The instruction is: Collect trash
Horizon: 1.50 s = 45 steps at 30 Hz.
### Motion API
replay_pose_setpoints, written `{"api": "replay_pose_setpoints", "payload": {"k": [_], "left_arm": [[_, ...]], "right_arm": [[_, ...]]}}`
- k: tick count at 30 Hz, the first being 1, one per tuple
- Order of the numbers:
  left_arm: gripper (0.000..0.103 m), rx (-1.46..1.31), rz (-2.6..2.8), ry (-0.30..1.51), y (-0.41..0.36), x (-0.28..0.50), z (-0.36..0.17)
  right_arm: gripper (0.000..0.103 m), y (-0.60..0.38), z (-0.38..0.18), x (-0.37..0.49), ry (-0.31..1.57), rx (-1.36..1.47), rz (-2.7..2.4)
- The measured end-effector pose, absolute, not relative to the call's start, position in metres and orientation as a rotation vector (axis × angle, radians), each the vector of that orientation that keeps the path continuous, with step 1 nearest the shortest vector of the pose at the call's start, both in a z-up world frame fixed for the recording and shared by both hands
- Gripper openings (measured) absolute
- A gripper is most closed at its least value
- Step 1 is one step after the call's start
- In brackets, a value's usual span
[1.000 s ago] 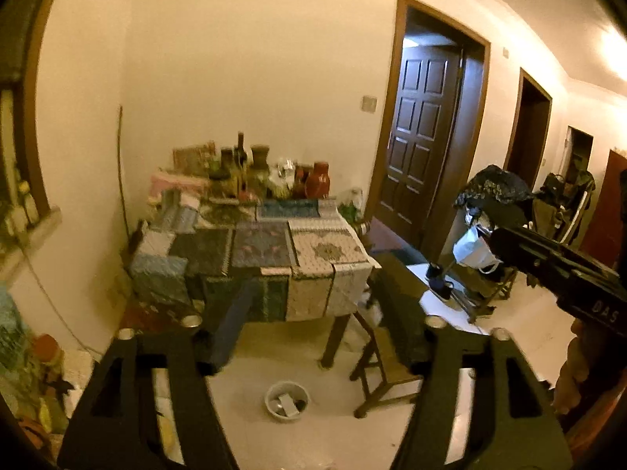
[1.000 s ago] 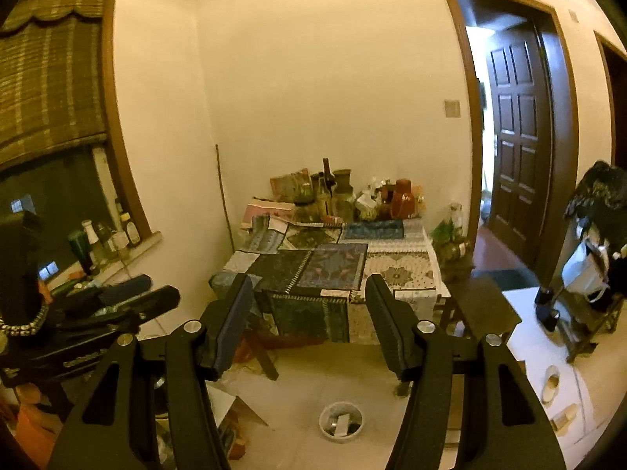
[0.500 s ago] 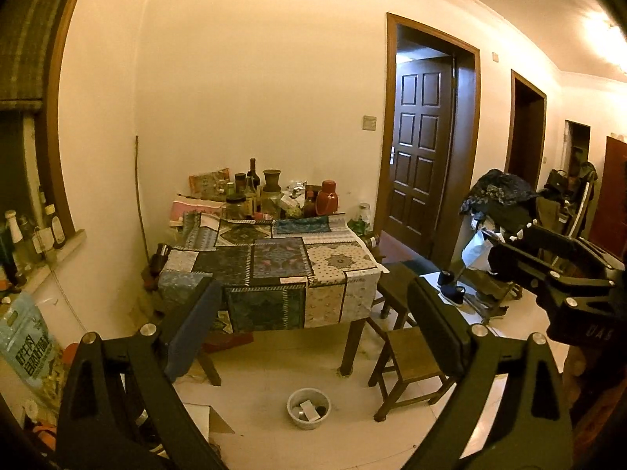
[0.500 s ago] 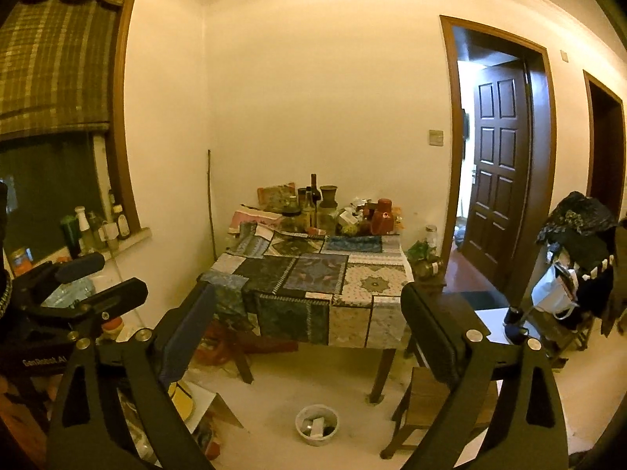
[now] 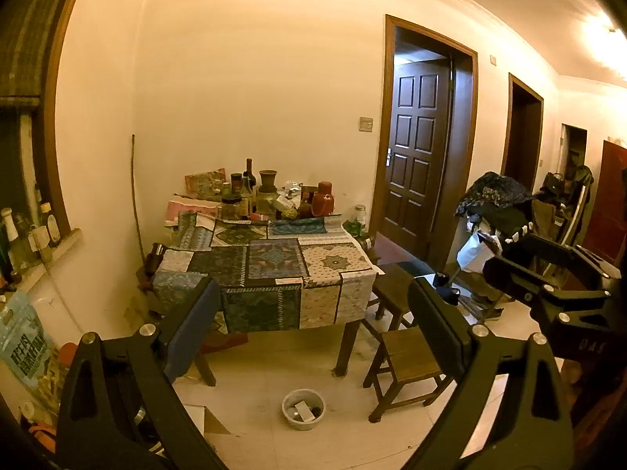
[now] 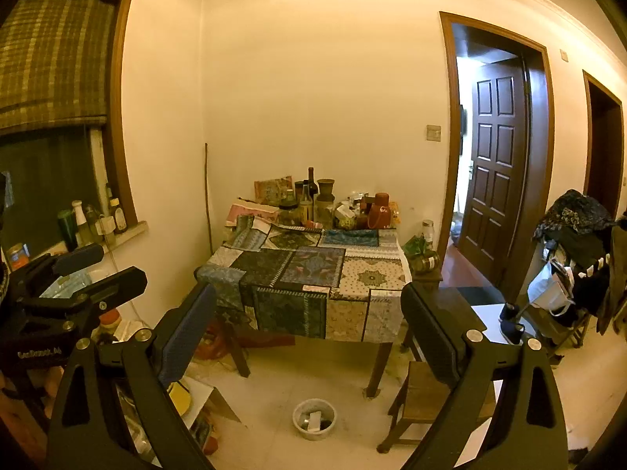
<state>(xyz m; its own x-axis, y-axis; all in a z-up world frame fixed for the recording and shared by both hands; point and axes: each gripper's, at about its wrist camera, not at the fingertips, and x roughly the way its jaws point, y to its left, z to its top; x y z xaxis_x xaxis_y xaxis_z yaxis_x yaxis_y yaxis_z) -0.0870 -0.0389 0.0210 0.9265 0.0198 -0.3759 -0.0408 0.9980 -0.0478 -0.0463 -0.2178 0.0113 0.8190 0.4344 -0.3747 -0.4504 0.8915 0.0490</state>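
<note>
A small white bin [image 5: 303, 408] with scraps in it stands on the floor in front of the table; it also shows in the right wrist view [image 6: 314, 418]. The table [image 5: 270, 262] carries a patchwork cloth, with bottles, jars and crumpled wrappers [image 5: 282, 199] crowded at its far end. My left gripper [image 5: 313, 325] is open and empty, held high, far back from the table. My right gripper [image 6: 307, 327] is open and empty too. Each gripper shows at the edge of the other's view.
A wooden stool [image 5: 407, 356] stands right of the table, a darker one [image 5: 395, 278] behind it. An open cardboard box [image 6: 196, 399] and bags lie on the floor at left. A rack with clothes [image 5: 497, 203] stands at right, beside a brown door [image 5: 417, 164].
Both grippers have opened wider and drawn back and up from the table, so more of the room and floor shows.
</note>
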Motion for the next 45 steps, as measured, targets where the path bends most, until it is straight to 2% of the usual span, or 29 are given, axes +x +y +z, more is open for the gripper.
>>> {"api": "replay_pose_setpoints", "payload": {"k": [5, 45], "left_arm": [[0.100, -0.067, 0.042, 0.380, -0.037, -0.085, 0.021], [0.101, -0.057, 0.062, 0.384, -0.037, -0.061, 0.017]], "right_arm": [[0.094, -0.217, 0.010, -0.046, 0.390, -0.044, 0.472], [0.094, -0.226, 0.013, -0.022, 0.440, -0.007, 0.507]]}}
